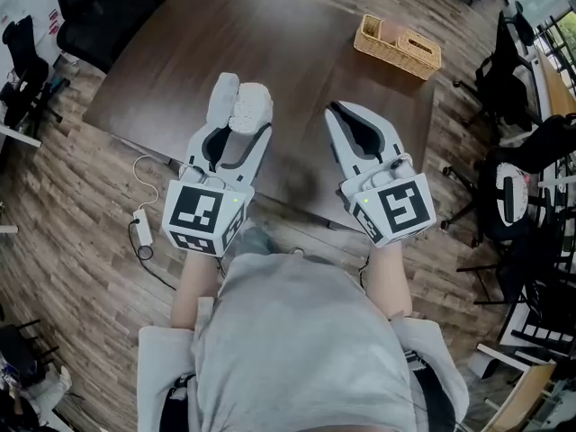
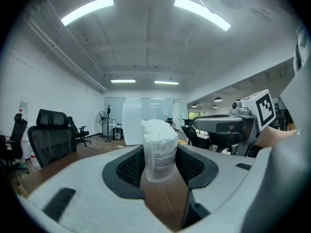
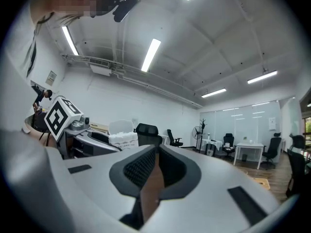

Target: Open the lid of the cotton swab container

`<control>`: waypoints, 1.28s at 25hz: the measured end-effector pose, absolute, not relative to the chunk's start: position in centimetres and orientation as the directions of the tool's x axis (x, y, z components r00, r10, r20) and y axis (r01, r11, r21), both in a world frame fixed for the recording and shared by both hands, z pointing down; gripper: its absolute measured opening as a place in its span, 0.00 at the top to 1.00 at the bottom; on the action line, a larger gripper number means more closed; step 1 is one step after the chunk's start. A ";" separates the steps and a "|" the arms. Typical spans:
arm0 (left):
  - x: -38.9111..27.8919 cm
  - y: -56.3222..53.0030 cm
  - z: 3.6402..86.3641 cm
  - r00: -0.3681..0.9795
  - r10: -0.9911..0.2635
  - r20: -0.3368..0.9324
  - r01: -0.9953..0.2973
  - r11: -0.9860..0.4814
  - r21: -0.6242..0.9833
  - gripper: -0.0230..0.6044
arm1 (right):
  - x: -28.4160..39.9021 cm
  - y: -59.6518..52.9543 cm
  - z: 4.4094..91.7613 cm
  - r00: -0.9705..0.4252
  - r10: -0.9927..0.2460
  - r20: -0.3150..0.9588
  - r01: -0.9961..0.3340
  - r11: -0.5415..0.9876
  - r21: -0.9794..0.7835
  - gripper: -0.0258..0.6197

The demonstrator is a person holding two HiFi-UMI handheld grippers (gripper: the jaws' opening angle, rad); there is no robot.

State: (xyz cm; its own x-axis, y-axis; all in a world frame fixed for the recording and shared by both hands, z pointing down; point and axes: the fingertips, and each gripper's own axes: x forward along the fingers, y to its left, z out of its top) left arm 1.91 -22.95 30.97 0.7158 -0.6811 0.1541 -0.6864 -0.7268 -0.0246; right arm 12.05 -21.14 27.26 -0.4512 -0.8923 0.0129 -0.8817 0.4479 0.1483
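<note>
The cotton swab container (image 1: 252, 106) is a clear tub packed with white swabs. It stands upright between the jaws of my left gripper (image 1: 238, 126), held above the near edge of the dark table (image 1: 270, 43). In the left gripper view the pads press both sides of the container (image 2: 160, 154), and its translucent lid (image 2: 131, 121) is hinged back behind the exposed swabs. My right gripper (image 1: 338, 112) hovers to the right of it, jaws shut with nothing between them. From the right gripper view (image 3: 156, 160), the container (image 3: 121, 138) shows at the left.
A wicker basket (image 1: 398, 47) sits at the table's far right corner. Office chairs (image 1: 99, 12) stand around the table. A white power strip with its cable (image 1: 142, 232) lies on the wooden floor at the left. My torso fills the lower head view.
</note>
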 end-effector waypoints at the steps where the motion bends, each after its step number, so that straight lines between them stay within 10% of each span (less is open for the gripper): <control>1: 1.9 -22.8 30.9 0.716 -0.681 0.150 -0.687 -0.726 -0.018 0.66 | 12.4 -20.9 27.2 -0.440 -0.898 0.008 -0.887 0.436 0.148 0.92; 32: 0.8 -18.1 29.8 0.624 -0.777 0.082 -0.781 -0.625 0.021 0.66 | 17.7 -13.0 27.8 -0.320 -0.947 -0.013 -0.939 0.316 0.133 0.92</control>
